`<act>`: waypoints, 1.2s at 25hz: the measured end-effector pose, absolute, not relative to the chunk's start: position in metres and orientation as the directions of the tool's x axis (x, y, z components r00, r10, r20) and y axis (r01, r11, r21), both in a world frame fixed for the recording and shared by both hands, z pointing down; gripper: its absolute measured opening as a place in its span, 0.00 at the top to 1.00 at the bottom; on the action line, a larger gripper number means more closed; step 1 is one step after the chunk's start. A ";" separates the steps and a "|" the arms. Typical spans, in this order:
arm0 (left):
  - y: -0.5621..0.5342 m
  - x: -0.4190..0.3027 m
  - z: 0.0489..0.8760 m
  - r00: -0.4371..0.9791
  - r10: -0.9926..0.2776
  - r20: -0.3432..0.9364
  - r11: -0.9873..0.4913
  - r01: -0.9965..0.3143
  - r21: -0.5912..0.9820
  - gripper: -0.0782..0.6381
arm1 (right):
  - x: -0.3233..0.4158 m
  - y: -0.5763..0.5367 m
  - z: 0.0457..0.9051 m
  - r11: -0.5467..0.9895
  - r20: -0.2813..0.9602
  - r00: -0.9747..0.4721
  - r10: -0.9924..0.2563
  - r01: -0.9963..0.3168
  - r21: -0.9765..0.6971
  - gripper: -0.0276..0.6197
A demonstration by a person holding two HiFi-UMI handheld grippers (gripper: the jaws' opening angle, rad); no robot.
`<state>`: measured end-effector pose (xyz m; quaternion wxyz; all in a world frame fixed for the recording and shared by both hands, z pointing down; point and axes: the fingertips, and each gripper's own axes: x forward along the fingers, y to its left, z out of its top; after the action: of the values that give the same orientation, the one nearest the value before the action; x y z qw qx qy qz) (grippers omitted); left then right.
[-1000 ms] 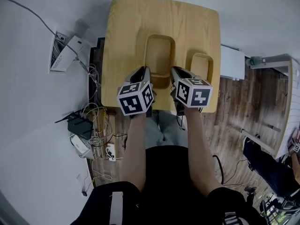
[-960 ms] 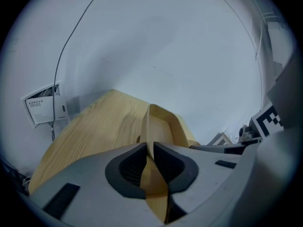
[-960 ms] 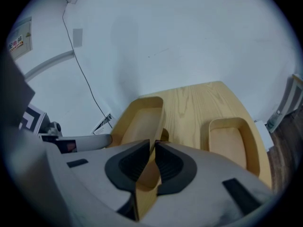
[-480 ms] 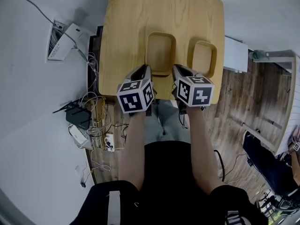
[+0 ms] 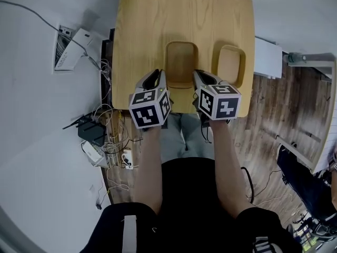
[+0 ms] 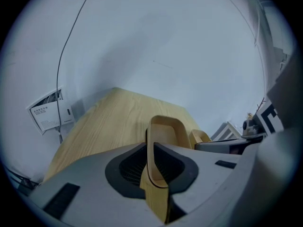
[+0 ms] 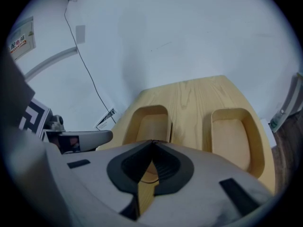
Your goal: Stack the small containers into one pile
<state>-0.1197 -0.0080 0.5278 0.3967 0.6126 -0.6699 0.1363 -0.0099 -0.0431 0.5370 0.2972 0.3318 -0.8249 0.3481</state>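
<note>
Head view: a person holds two grippers over the near edge of a wooden table (image 5: 147,25) in the upper centre of the frame. The left gripper (image 5: 158,77) and right gripper (image 5: 199,77) flank the near end of the middle container (image 5: 181,62), a shallow wooden tray with rounded corners. The right-hand container (image 5: 230,66), of the same kind, sits just beside it towards the table's right edge, apart from both grippers. A router (image 5: 90,133) and tangled cables (image 5: 113,146) lie on the floor at centre left.

Left gripper view: the jaws stand narrowly apart, clamped on the thin wall of the middle container (image 6: 165,129), which rises upright between the dark pads in the lower centre. The right-hand container (image 6: 201,136) peeks out just behind it, at centre right.

Right gripper view: the jaws are drawn almost together, their tips meeting at the near rim of the middle container (image 7: 149,122), with a sliver of wood between the pads at lower centre; they appear to pinch that rim. The right-hand container (image 7: 232,141) rests flat on the table at centre right, empty.
</note>
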 end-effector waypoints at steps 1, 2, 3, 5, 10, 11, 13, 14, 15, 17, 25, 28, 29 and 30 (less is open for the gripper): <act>-0.011 -0.121 0.526 0.064 -0.717 0.694 0.212 -0.929 0.304 0.82 | -0.010 -0.047 0.535 0.536 0.718 -0.603 -0.347 -0.756 -0.376 0.95; -0.015 -0.121 0.525 0.065 -0.720 0.691 0.209 -0.929 0.305 0.82 | -0.010 -0.051 0.533 0.536 0.715 -0.603 -0.354 -0.758 -0.373 0.95; -0.018 -0.120 0.524 0.068 -0.723 0.687 0.204 -0.930 0.306 0.82 | -0.010 -0.054 0.530 0.536 0.713 -0.602 -0.360 -0.759 -0.370 0.95; -0.027 -0.120 0.519 0.074 -0.731 0.678 0.192 -0.932 0.309 0.82 | -0.010 -0.062 0.526 0.535 0.709 -0.599 -0.373 -0.763 -0.363 0.95; -0.055 -0.122 0.507 0.085 -0.757 0.648 0.163 -0.936 0.313 0.82 | -0.011 -0.085 0.519 0.522 0.700 -0.589 -0.404 -0.777 -0.352 0.95; -0.060 -0.123 0.506 0.087 -0.759 0.645 0.159 -0.936 0.314 0.82 | -0.011 -0.090 0.518 0.520 0.699 -0.587 -0.408 -0.779 -0.351 0.95; -0.071 -0.125 0.503 0.094 -0.762 0.641 0.152 -0.936 0.317 0.82 | -0.014 -0.100 0.515 0.516 0.698 -0.584 -0.415 -0.782 -0.348 0.95; -0.077 -0.126 0.502 0.098 -0.763 0.639 0.148 -0.936 0.320 0.82 | -0.015 -0.105 0.514 0.515 0.697 -0.583 -0.417 -0.784 -0.347 0.95; -0.082 -0.127 0.502 0.104 -0.764 0.637 0.144 -0.935 0.326 0.82 | -0.017 -0.110 0.512 0.514 0.696 -0.582 -0.420 -0.785 -0.347 0.95; -0.094 -0.127 0.502 0.119 -0.764 0.634 0.135 -0.932 0.337 0.82 | -0.020 -0.120 0.511 0.512 0.696 -0.581 -0.422 -0.786 -0.346 0.95; -0.109 -0.123 0.539 0.163 -0.699 0.696 0.118 -0.934 0.338 0.84 | -0.028 -0.135 0.540 0.490 0.741 -0.554 -0.380 -0.800 -0.347 0.95; -0.104 -0.117 0.556 0.187 -0.670 0.719 0.111 -0.932 0.346 0.84 | -0.026 -0.131 0.556 0.483 0.767 -0.532 -0.359 -0.809 -0.335 0.95; -0.103 -0.115 0.561 0.190 -0.662 0.725 0.108 -0.933 0.343 0.84 | -0.024 -0.129 0.561 0.479 0.774 -0.526 -0.353 -0.812 -0.333 0.95; -0.101 -0.114 0.564 0.187 -0.659 0.729 0.108 -0.935 0.338 0.84 | -0.023 -0.127 0.566 0.475 0.780 -0.520 -0.348 -0.815 -0.332 0.95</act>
<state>-0.1137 -0.1014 0.5639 0.4182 0.6471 -0.6157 0.1653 -0.0225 -0.1270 0.5657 0.3254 0.3661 -0.7946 0.3587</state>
